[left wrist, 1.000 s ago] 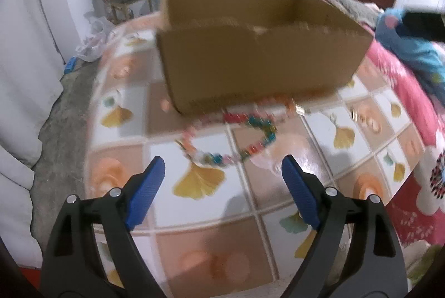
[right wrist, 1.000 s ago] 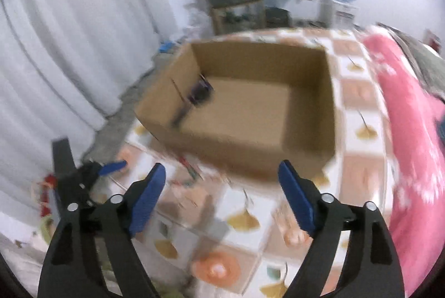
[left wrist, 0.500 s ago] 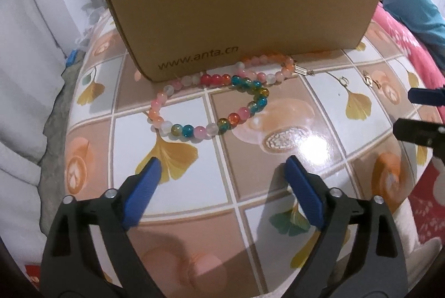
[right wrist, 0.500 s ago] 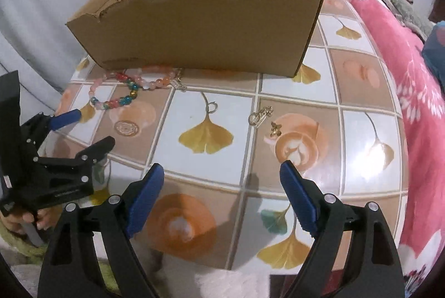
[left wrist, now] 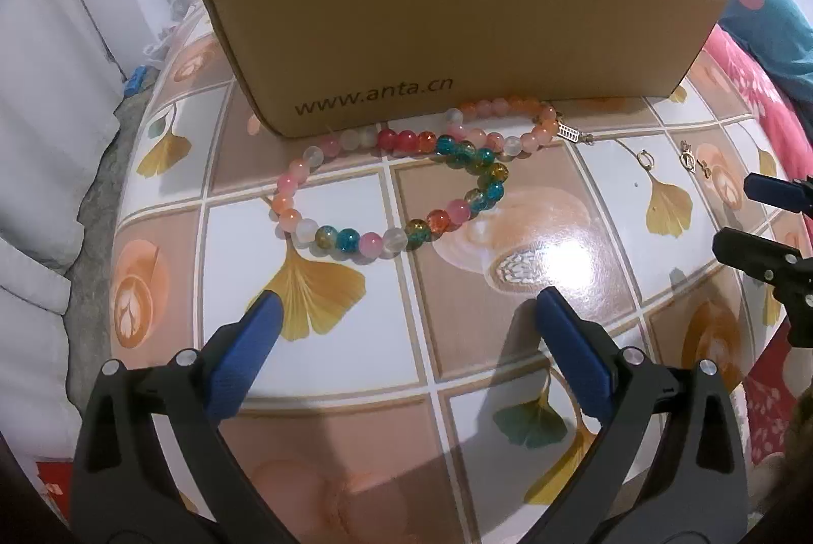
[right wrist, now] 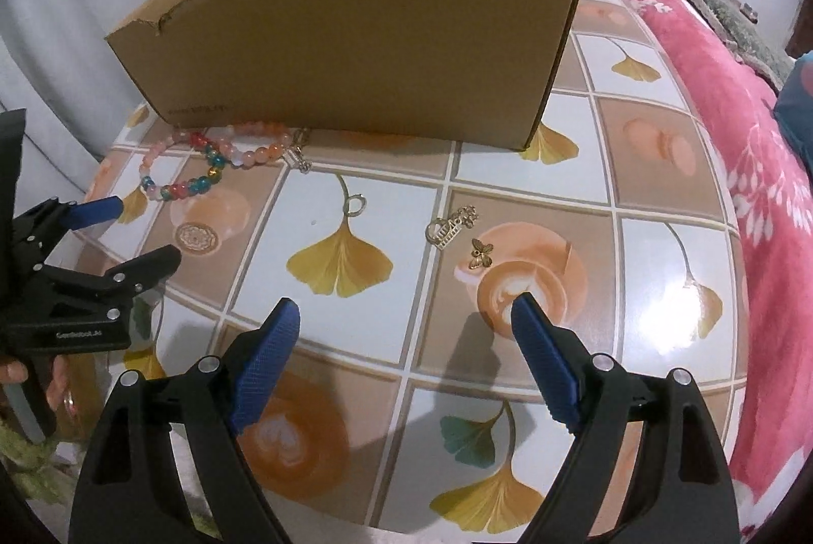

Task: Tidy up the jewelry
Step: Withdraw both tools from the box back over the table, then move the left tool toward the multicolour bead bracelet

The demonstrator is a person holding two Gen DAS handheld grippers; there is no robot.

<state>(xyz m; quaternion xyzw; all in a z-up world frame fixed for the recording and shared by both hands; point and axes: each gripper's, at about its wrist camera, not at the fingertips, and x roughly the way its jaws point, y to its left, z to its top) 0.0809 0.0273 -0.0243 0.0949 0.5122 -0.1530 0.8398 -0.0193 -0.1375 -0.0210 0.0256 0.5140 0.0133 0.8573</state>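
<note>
Left wrist view, beaded bracelet point(left wrist: 401, 183) ahead of spread fingers point(left wrist: 244, 358), untouched

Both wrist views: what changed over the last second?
Both came down toward the table; the cardboard box now looms. The left hand-held gripper has just been opening its jaws, nothing between them. The right hand-held gripper stayed open, empty. Bead bracelet and gold charms unmoved.

**Two wrist views, one table**

Both cameras look steeply down along their fingers from the near edge of the table point(left wrist: 457, 356), close above it. Left sits left, right sits right; both share the box point(right wrist: 355, 51), the bracelet point(left wrist: 386, 193) and the charms point(right wrist: 452, 231).
</note>
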